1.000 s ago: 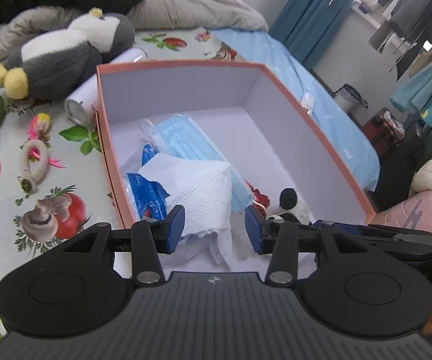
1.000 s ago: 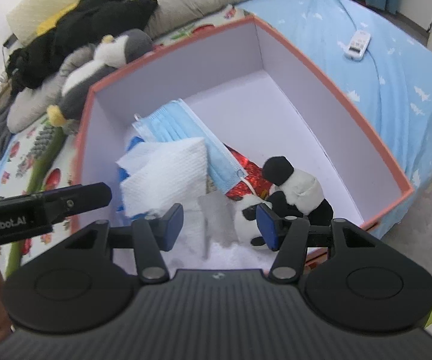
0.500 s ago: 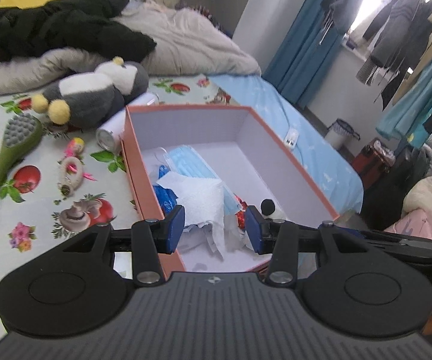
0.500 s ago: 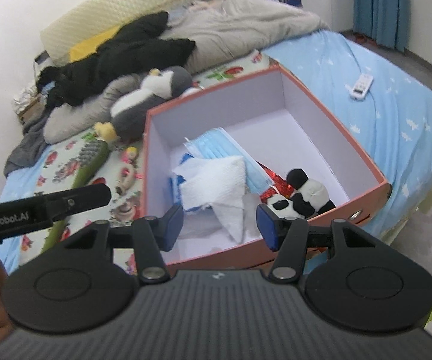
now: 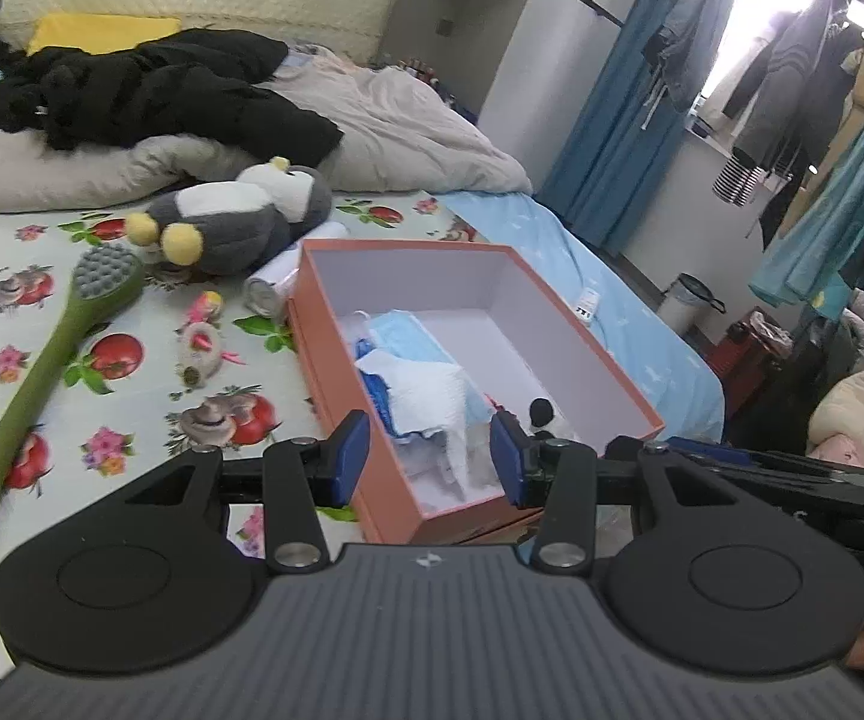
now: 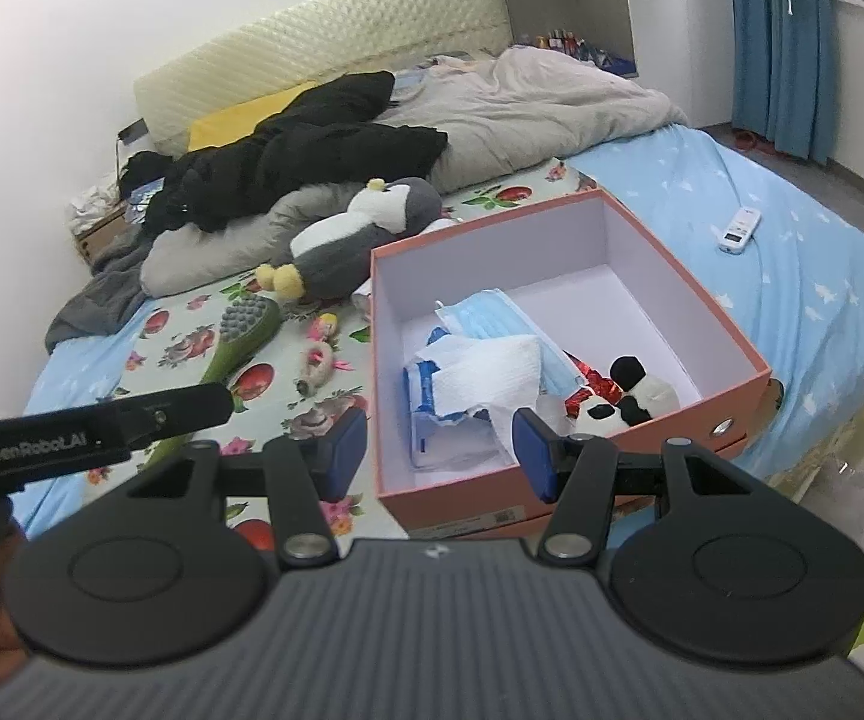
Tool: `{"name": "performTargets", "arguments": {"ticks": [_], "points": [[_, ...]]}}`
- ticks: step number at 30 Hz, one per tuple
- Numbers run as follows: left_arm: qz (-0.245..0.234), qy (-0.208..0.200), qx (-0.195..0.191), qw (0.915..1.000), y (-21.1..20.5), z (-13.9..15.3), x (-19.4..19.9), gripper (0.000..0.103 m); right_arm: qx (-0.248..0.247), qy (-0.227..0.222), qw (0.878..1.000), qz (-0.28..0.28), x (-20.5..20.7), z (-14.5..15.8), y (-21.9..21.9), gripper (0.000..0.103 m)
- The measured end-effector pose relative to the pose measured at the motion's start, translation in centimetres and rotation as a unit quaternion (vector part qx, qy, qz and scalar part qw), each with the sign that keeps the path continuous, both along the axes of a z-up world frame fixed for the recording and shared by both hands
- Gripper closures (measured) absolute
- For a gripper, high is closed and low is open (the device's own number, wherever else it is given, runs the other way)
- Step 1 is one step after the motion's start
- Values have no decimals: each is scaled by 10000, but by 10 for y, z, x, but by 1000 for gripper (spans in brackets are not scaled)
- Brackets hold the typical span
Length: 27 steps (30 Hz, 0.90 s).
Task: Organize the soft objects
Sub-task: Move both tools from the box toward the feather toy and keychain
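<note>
Soft objects in orange box (image 6: 726, 354); left tool (image 5: 429, 456), right tool (image 6: 439, 450) both half-open, empty, above it.

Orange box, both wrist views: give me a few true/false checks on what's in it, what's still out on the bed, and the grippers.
1. The small panda plush lies inside the orange box. True.
2. The big penguin plush is already in the box. False: it lies on the bed beside the box.
3. A blue face mask is in the box, partly under a white paper towel. True.
4. The left gripper is shut on the towel. False: its jaws stand open and hold nothing.
5. The green brush lies on the floral sheet, outside the box. True.
6. The right gripper holds the panda. False: it is open and empty.
</note>
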State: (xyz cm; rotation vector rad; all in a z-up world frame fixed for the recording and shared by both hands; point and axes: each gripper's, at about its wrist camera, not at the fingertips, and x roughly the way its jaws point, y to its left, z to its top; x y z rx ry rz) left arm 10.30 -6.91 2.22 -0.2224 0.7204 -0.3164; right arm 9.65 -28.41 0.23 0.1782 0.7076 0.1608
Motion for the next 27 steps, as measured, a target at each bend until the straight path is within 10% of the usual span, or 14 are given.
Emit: {"name": "performTargets", "arguments": {"ticks": [25,27], "points": [[1319,-138,65,9911,104,5,-78,53,200,-227,9920,1224,-24,6,80,32],[1382,-137,112,9902,110,3,-81,52,173,-233,9915,1272,-25,5,88,19]]}}
